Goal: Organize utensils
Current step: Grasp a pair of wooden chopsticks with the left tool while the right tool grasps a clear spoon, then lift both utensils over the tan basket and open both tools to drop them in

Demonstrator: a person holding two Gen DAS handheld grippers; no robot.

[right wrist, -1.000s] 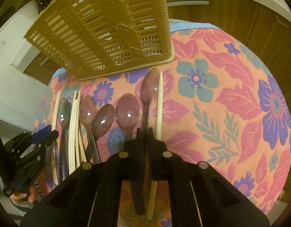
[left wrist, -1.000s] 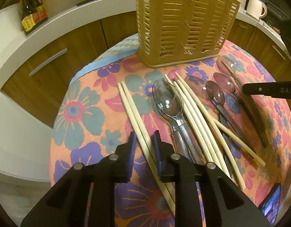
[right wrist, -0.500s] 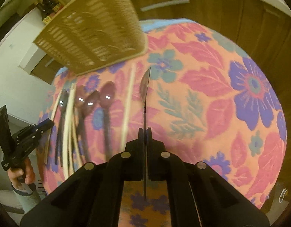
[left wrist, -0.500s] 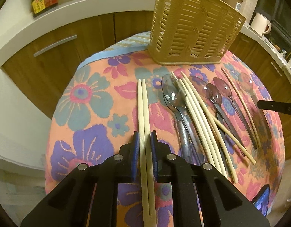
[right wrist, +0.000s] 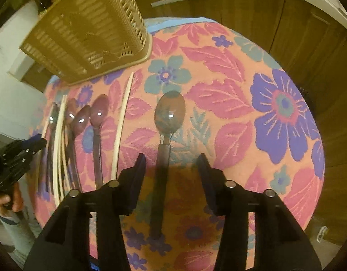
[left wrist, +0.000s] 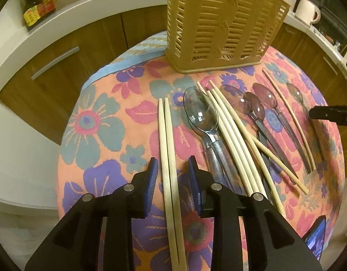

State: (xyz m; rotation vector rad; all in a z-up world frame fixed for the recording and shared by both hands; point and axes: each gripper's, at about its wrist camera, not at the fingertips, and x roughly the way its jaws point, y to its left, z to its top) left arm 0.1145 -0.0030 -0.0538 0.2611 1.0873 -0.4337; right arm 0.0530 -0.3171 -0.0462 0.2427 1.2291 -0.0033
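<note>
1. The left tool (left wrist: 171, 171) is standing part open over the pair of chopsticks (left wrist: 167, 149), its jaws having just been opening. The pair lies between the blue pads, which are clear of it on both sides, so the sticks are resting flat on the flowered cloth (left wrist: 99, 122) over the counter, set apart to the left of the main heap.

2. The right tool (right wrist: 171, 167) is likewise standing part open, its jaws having just been opening around the brown spoon (right wrist: 166, 131). The spoon lies bowl-up on the cloth, handle running back between the pads without touching them, well apart to the right of the other spoons (right wrist: 87, 122).

3. To do this release well, each hand is best lifting straight up along the tool's own line, so no pad drags a stick or the handle sideways.

4. The two chopsticks are lying parallel and touching; any sideways nudge would likely splay them, so the left tool should be opening a little wider first.

5. The remaining heap (left wrist: 239, 135) is mixing clear spoons, dark spoons and crossed chopsticks. The lone chopstick (right wrist: 121, 131) looks the easiest next pick.

6. The slatted basket (left wrist: 221, 22) is standing at the far edge; it seems empty, though the slats are hiding most of its inside.
</note>
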